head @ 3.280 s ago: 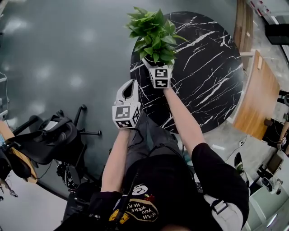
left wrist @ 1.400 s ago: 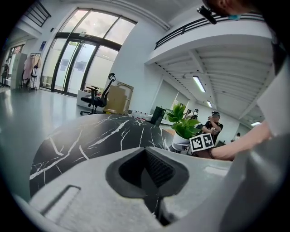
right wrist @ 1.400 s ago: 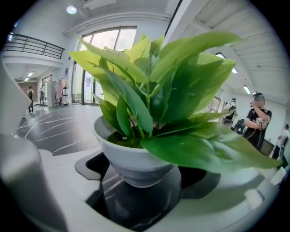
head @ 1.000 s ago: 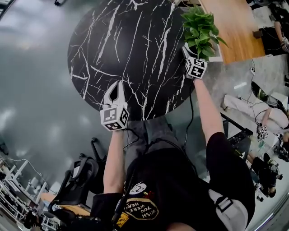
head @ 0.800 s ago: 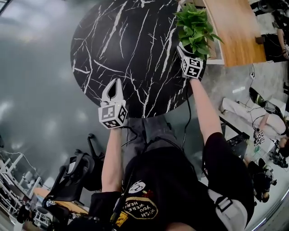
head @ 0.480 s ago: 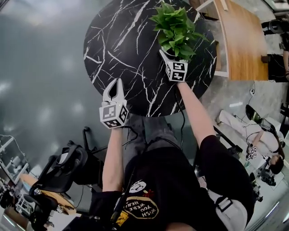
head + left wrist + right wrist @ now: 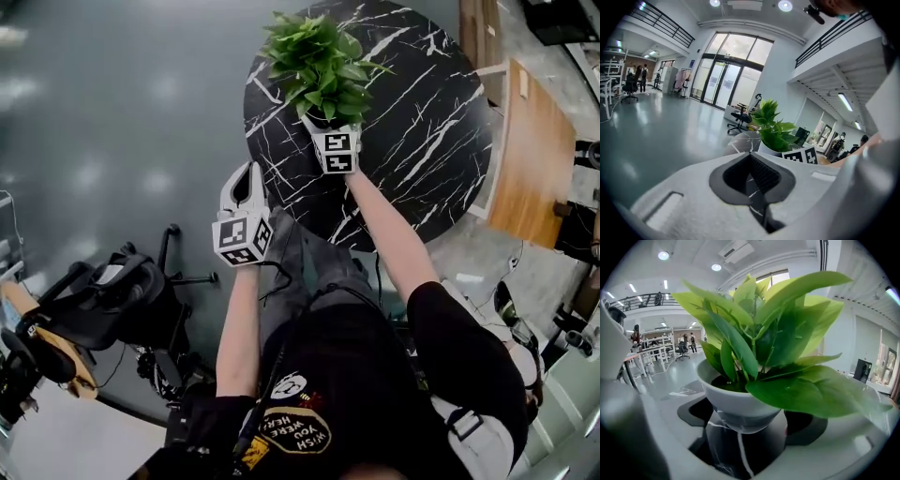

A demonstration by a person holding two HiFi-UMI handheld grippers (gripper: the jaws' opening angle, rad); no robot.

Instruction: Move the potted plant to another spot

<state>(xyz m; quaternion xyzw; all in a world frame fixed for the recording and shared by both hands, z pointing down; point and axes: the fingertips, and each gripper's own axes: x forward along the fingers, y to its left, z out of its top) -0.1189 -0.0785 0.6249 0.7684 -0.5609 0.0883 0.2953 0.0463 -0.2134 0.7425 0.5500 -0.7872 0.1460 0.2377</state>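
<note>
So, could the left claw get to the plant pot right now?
Probably yes: only open air lies between the left claw and the pot. But the right claw grips the pot's sides, and the left one is closed.

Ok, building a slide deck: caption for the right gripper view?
Right gripper holds the potted plant in its white bowl over the black marble table.
</note>
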